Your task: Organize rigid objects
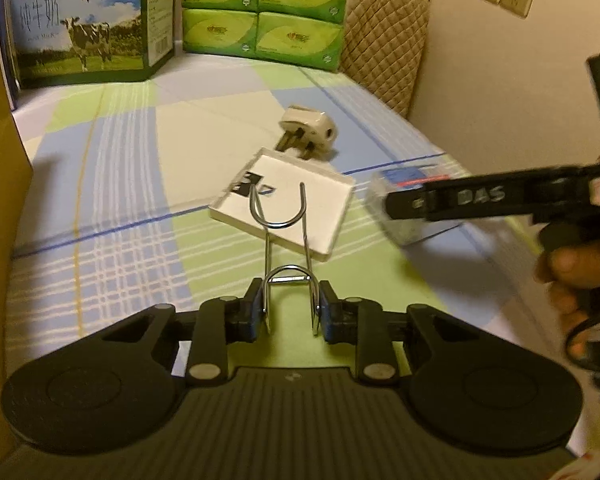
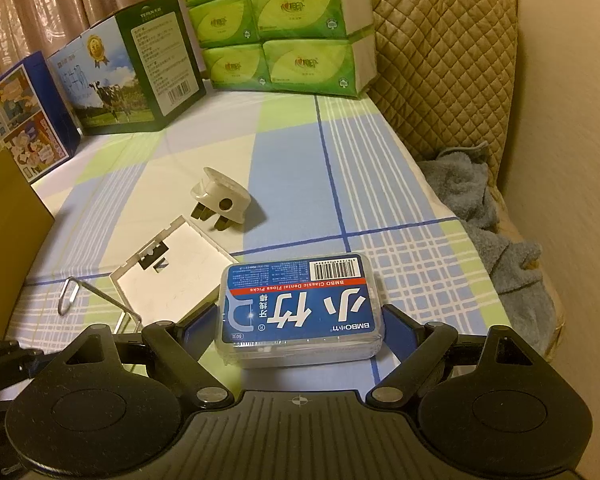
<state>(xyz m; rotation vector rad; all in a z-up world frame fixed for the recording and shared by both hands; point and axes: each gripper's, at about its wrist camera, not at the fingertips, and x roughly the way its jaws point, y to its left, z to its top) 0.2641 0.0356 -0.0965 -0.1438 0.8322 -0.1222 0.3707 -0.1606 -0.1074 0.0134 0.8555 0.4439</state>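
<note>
Left wrist: left hand-held gripper (image 1: 292, 314) clenched on wire hook (image 1: 286, 240) above white tray (image 1: 300, 204); plug (image 1: 308, 132) beyond (blurred). Right hand-held gripper (image 2: 300, 320) grasps floss box (image 2: 300, 304) on bed (image 2: 292, 160); milk carton (image 2: 140, 68), tissue packs (image 2: 284, 28) behind.

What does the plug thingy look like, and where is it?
Look at the checked bedsheet, in front of the stacked green tissue packs. Just beyond the shallow white tray lies the plug adapter: cream, lying on its side, metal prongs showing, one round hole.
</note>
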